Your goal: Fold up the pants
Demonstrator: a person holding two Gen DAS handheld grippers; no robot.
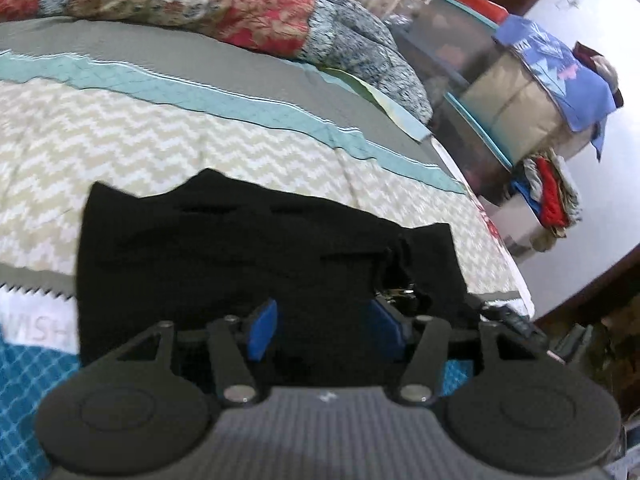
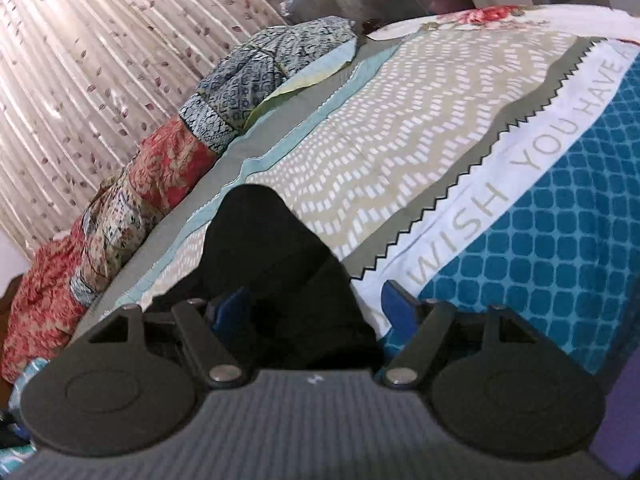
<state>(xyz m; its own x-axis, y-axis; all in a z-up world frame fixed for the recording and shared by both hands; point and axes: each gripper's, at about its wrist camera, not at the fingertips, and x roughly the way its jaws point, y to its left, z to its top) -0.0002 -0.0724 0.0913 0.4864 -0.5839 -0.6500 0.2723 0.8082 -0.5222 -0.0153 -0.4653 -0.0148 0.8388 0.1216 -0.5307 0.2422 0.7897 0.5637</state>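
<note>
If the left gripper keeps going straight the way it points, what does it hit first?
Most likely the black fabric pants: they fill the space between and ahead of the left gripper pads. Beyond them lies the beige chevron bedspread. Depth is hard to judge here.

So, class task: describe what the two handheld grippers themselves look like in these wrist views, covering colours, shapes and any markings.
Both look alike. The left gripper has a grey ribbed body with a small white mark at its front edge, two round black discs at either side, black linkage arms joined by silver pivot pins, and blue finger pads. The right gripper shows the same ribbed body, discs, pins and blue pads. No cables or sleeves show.
</note>
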